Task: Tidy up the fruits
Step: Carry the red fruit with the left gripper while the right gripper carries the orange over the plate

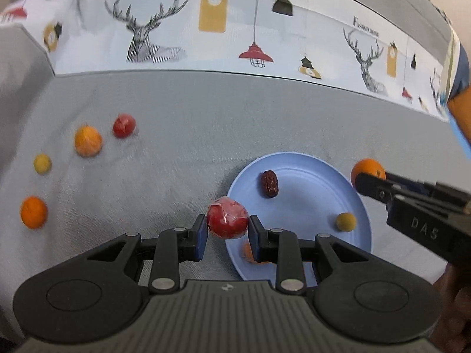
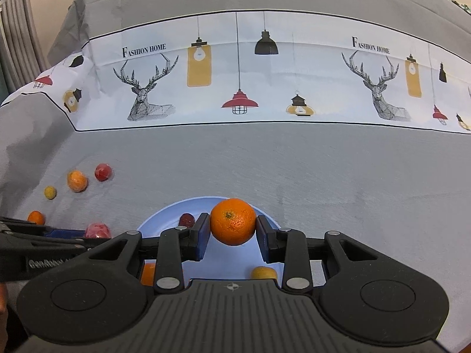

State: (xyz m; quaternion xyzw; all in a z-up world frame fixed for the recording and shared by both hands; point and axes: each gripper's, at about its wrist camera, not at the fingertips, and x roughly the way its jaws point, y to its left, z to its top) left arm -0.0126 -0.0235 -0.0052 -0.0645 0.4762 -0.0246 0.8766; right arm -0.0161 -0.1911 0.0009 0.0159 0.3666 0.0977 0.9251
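Observation:
My left gripper (image 1: pixel 227 229) is shut on a red wrapped fruit (image 1: pixel 227 217) at the left rim of the blue plate (image 1: pixel 306 206). The plate holds a dark red date (image 1: pixel 270 184), a small yellow-green fruit (image 1: pixel 346 221) and an orange piece (image 1: pixel 248 253) partly hidden by my finger. My right gripper (image 2: pixel 233 231) is shut on an orange (image 2: pixel 233 221) above the plate (image 2: pixel 164 220); it also shows in the left wrist view (image 1: pixel 368 170). Loose fruits lie at the left: a red one (image 1: pixel 124 125), two orange ones (image 1: pixel 87 141) (image 1: pixel 33 212), a small yellow one (image 1: pixel 42 163).
Everything lies on a grey cloth (image 1: pixel 191 147) with a white printed band (image 1: pixel 235 29) of deer and lamps across the far side. The cloth's edge drops off at the far left, by a curtain (image 2: pixel 17 44).

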